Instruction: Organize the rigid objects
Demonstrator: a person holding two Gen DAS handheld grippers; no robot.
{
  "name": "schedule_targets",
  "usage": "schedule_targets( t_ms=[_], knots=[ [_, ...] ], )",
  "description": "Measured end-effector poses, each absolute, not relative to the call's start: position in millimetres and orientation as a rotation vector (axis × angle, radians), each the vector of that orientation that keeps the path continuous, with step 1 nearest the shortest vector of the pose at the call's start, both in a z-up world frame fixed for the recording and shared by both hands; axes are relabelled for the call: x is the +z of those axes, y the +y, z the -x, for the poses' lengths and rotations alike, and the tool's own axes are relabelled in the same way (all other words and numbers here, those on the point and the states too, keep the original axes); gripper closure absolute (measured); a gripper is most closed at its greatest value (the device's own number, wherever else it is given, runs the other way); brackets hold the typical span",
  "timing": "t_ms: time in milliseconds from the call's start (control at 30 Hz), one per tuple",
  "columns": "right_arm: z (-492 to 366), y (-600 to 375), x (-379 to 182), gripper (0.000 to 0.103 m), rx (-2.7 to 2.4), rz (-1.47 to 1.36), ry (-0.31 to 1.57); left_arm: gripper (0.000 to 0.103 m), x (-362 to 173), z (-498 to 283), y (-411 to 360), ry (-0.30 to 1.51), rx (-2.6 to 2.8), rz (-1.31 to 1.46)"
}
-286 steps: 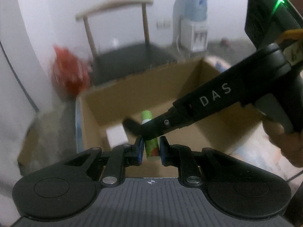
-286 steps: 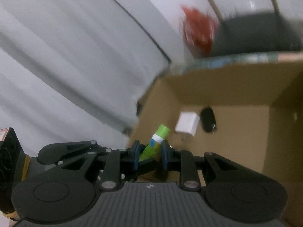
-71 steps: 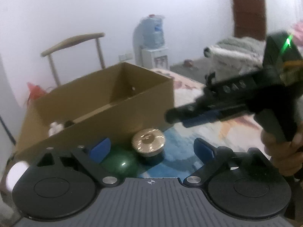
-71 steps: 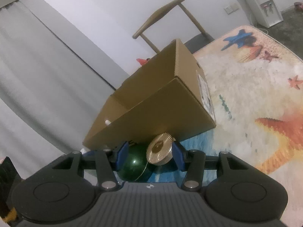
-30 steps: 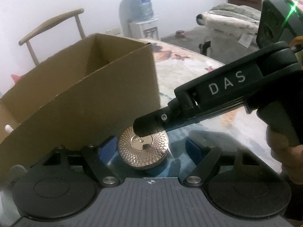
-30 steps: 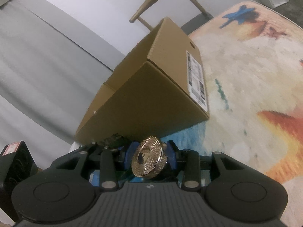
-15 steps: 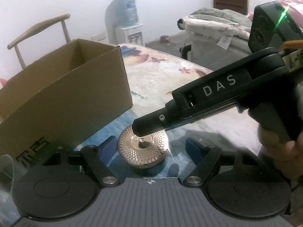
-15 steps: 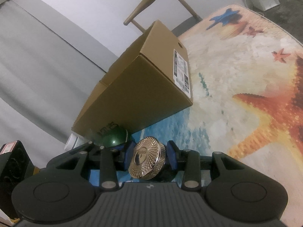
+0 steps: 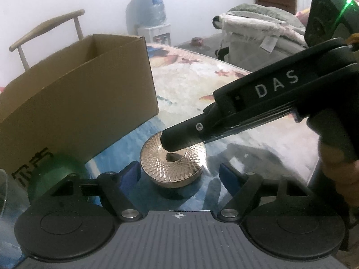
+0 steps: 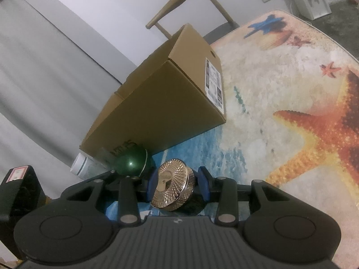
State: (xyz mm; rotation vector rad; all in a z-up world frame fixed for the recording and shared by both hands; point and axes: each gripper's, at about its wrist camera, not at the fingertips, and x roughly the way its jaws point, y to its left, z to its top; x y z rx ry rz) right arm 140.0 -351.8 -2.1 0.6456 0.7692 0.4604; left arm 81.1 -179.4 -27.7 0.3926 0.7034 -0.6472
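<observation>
Gold patterned disc (image 10: pixel 172 186) clamped on edge in the right gripper (image 10: pixel 177 179), close by the cardboard box (image 10: pixel 161 103).

At far left a white-rimmed container (image 10: pixel 79 163) is half hidden behind clear plastic, its kind unclear. The green ball (image 10: pixel 132 162) sits against the box, partly masked by a gripper finger. From the left wrist, the right tong's tip covers the disc's centre. The left gripper (image 9: pixel 179 173) stands released, pads either side of the disc without touching. A hand (image 9: pixel 338 179) is cut off at the right edge.

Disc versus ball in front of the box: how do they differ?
The disc is gold, flat and ridged; the ball is dark green, round and smooth. The disc sits between the right gripper's pads; the ball lies ungripped beside the box. Both are shiny and outside the box.
</observation>
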Motion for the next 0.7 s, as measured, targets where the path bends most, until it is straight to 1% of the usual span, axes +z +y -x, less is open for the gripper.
schedule_targets(
  t_ms=[67, 100, 200, 700],
  knots=[
    [-140, -352, -3, 0.061, 0.461, -0.641, 0.771, 0.034, -29, -82, -180, 0.701, -0.644, -0.395],
    [-140, -352, -3, 0.061, 0.462, -0.638, 0.771, 0.039, -30, -82, -181, 0.701, -0.643, -0.397],
    [-140, -351, -3, 0.061, 0.464, -0.625, 0.765, 0.045, -31, -81, -180, 0.695, -0.631, -0.401],
    [-129, -343, -3, 0.061, 0.503, -0.600, 0.786, 0.046, -29, -67, -171, 0.713, -0.644, -0.411]
  ],
)
